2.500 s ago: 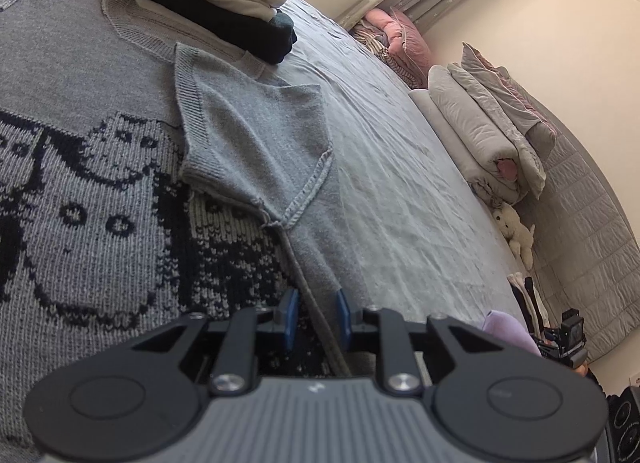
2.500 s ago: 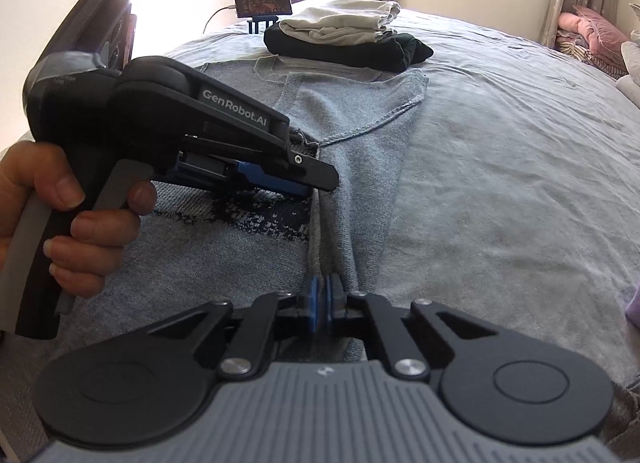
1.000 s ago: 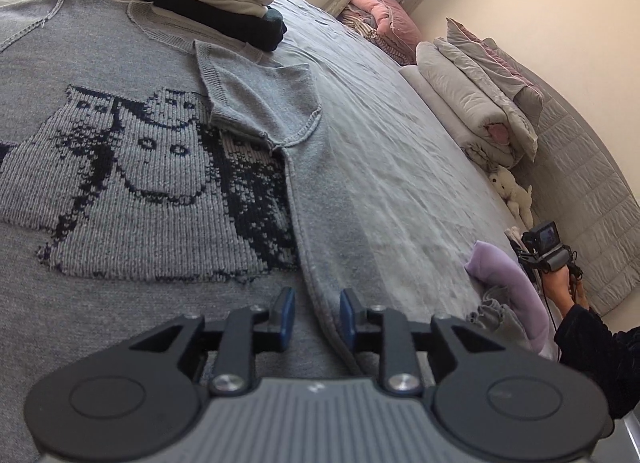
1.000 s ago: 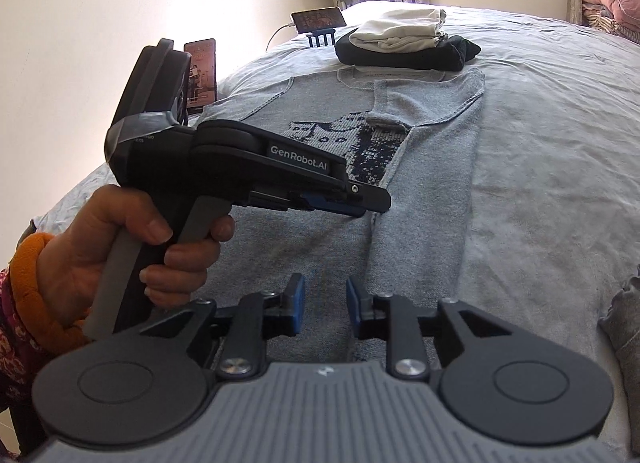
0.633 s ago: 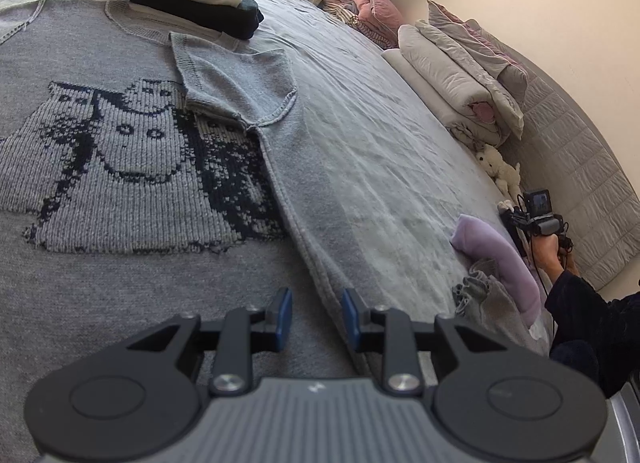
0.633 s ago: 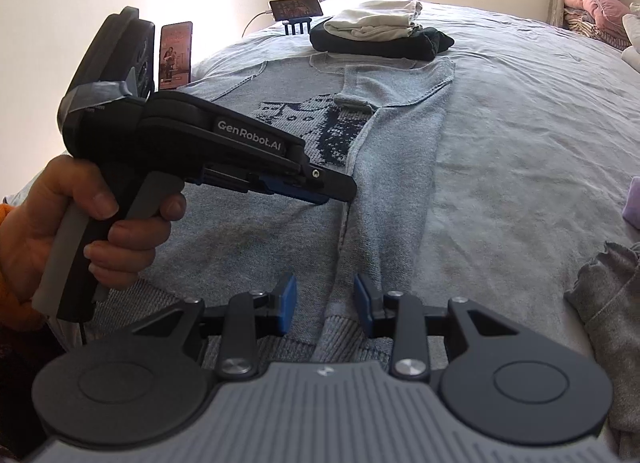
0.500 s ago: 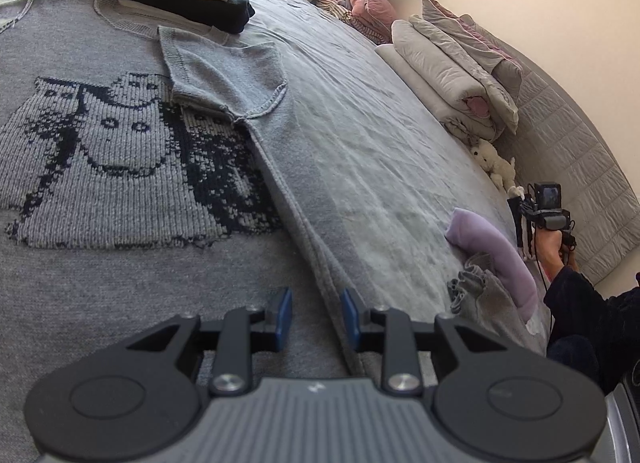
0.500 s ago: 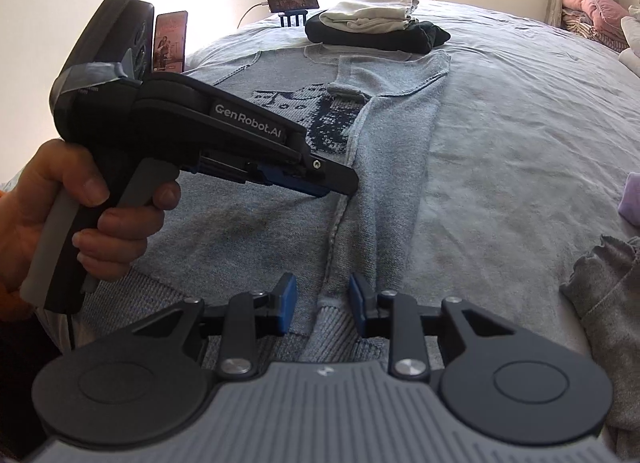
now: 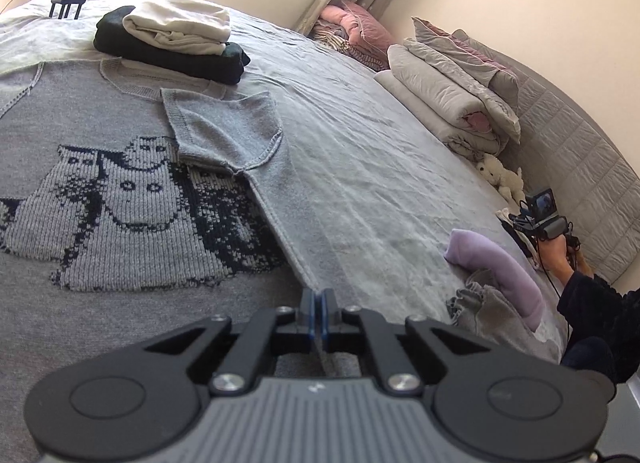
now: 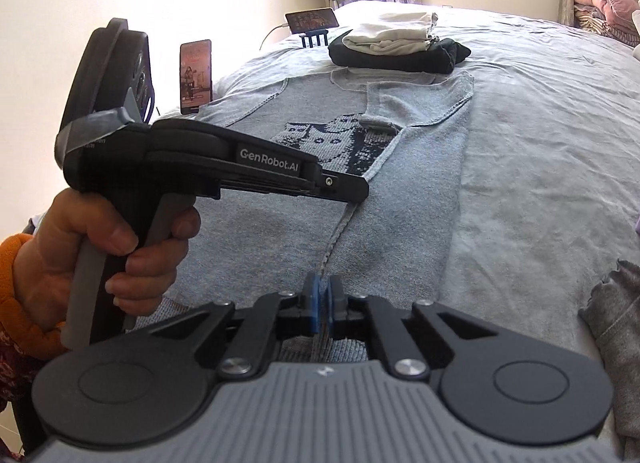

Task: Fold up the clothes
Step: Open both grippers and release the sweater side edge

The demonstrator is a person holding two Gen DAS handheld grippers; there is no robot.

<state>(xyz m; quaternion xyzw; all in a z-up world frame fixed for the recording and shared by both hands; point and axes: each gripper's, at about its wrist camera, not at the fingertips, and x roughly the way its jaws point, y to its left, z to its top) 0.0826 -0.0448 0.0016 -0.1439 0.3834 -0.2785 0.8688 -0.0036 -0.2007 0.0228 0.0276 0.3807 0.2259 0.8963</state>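
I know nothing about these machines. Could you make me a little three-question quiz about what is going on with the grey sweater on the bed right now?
1. True or false: the left gripper is shut on the folded edge of the grey sweater.
2. What lies on top of the dark folded garment at the far end of the bed? A) a cream folded garment B) a soft toy C) a phone
3. Fill in: the right gripper is shut on the sweater's ____ edge, nearer the hem than the left gripper's grip.

Key
1. True.
2. A: the cream folded garment.
3. Folded.
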